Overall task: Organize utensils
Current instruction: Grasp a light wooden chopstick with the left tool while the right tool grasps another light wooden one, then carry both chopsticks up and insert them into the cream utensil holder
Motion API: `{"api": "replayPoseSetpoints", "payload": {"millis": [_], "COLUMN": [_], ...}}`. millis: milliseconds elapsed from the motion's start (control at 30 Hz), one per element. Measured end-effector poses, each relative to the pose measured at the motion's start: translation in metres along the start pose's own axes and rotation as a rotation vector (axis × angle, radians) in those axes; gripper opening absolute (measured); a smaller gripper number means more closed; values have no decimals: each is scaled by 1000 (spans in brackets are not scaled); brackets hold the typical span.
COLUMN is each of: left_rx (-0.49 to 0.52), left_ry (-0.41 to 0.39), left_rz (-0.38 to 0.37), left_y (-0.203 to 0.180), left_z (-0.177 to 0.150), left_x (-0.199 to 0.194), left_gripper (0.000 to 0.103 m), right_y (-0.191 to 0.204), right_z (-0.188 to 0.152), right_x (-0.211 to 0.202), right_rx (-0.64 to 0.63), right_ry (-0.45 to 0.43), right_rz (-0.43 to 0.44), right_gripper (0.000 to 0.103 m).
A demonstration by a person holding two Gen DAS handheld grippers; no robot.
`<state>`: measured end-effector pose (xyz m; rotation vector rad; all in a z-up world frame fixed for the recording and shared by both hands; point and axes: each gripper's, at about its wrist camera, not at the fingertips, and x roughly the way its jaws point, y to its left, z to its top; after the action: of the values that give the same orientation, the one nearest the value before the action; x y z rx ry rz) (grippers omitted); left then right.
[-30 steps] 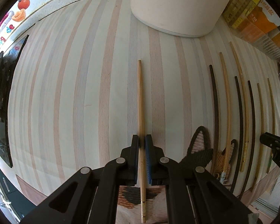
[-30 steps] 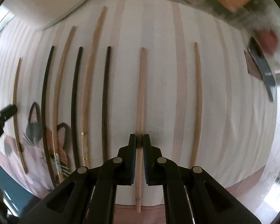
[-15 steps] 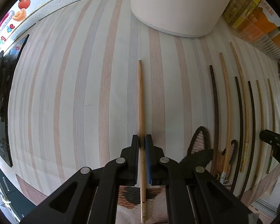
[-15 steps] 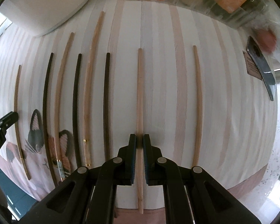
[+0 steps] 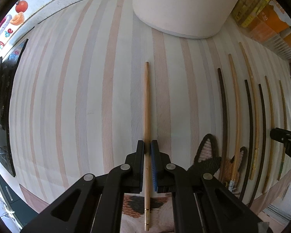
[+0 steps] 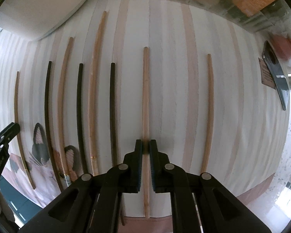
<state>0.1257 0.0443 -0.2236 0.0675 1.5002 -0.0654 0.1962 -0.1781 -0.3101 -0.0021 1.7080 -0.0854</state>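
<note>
Chopsticks lie in a row on the striped worktop (image 5: 71, 101), each claw clamped on one: left claw (image 5: 147, 145) on a tan chopstick (image 5: 146, 97), right claw (image 6: 145, 144) on a pale chopstick (image 6: 145, 89).

Chopsticks lie side by side in parallel on a mat (image 5: 77, 106) spread over the worktop (image 6: 281, 184). One chopstick (image 5: 146, 104) lies apart at the left of the row (image 5: 248, 116); a round container (image 5: 180, 7) stands behind it. At the row's right end lie two more chopsticks (image 6: 145, 101) (image 6: 208, 106), with a phone (image 6: 275, 77) beyond. Boxes (image 5: 265, 17) line the mat's far edge.
</note>
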Motion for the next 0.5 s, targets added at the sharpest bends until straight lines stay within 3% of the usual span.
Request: {"api": "replayPoseSetpoints", "payload": {"millis": [233, 500], "left_rx": [-26, -35], "left_ry": [-53, -168], "left_rz": [-21, 1], "left_y": [6, 14], "left_z": [-14, -28], "left_x": [-24, -68], "left_gripper": [4, 4], "right_y": [-4, -3], "right_z": [-19, -49], "right_x": [-9, -61], "right_rx": [34, 38], "right_ry": [-91, -251], "right_rz": [25, 80], "right_gripper": [7, 7]}}
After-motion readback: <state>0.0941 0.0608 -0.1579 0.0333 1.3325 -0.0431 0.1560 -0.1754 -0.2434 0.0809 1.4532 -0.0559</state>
